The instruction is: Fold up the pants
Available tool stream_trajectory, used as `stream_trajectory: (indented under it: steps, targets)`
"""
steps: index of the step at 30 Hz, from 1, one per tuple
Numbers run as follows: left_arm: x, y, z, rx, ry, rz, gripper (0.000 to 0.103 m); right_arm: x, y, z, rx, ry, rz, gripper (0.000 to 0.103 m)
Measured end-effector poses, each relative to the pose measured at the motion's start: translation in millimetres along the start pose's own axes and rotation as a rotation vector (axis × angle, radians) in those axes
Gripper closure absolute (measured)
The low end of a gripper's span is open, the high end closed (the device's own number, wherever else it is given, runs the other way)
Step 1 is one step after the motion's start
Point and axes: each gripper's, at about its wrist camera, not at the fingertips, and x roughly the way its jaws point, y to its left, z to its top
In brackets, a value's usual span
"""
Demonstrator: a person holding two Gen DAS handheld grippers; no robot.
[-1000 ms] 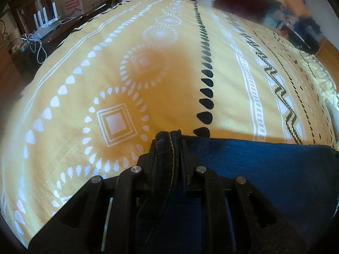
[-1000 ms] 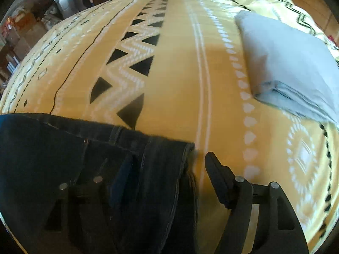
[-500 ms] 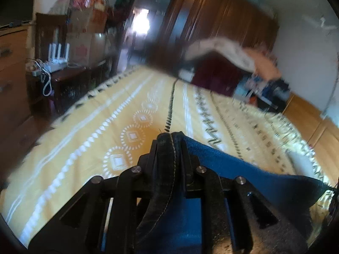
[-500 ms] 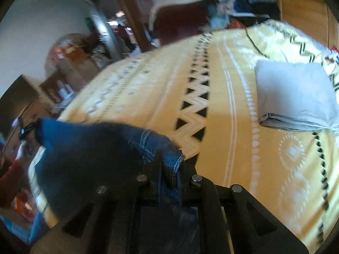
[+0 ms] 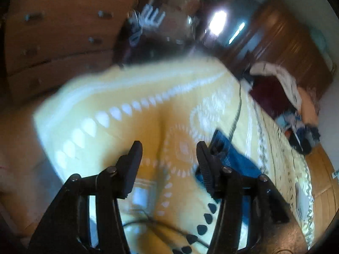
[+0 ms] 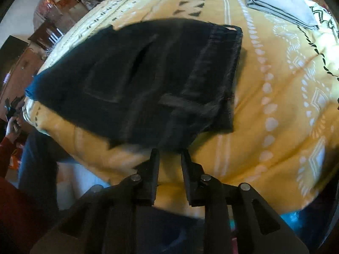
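The dark blue jeans (image 6: 152,80) lie folded in a flat rectangle on the yellow patterned bedspread (image 6: 275,105), waistband to the right. My right gripper (image 6: 170,155) is just short of their near edge, jaws a narrow gap apart and empty. In the left wrist view a blue corner of the jeans (image 5: 235,158) shows behind the right finger. My left gripper (image 5: 168,150) is wide open and empty above the bedspread (image 5: 118,116). Both views are motion-blurred.
A folded grey garment (image 6: 281,8) lies at the far right of the bed. A wooden dresser (image 5: 57,27) and cluttered furniture stand beyond the bed's edge. A person's dark red sleeve (image 6: 6,148) shows at the left.
Both grippers have let go of the jeans and drawn back. The jeans, held up half a second ago, now lie folded on the bed. The left gripper has swung left.
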Motion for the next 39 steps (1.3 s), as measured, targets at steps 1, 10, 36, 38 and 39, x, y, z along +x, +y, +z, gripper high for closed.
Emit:
stream_trajectory:
  steps: [1, 10, 36, 38, 39]
  targets:
    - [-5.4, -3.4, 3.9, 0.014, -0.013, 0.006, 0.043, -5.6, 10.3, 2.1, -0.03, 0.0, -0.005, 0.076]
    - [-0.2, -39.0, -22.8, 0.075, 0.146, -0.135, 0.034, 1.3, 162.7, 95.1, -0.317, -0.053, 0.114, 0.066]
    - [38.0, -74.7, -60.4, 0.006, 0.31, -0.463, 0.036, 201.3, 604.5, 185.6, -0.943, -0.116, 0.149, 0.1]
    - [44.4, -70.6, -57.8, -0.053, 0.298, -0.455, 0.033, 192.6, 603.2, 189.4, -0.921, -0.141, 0.176, 0.102]
    - [46.3, -69.8, -56.2, -0.066, 0.3, -0.447, 0.033, 184.6, 599.6, 189.6, -0.91, -0.153, 0.192, 0.102]
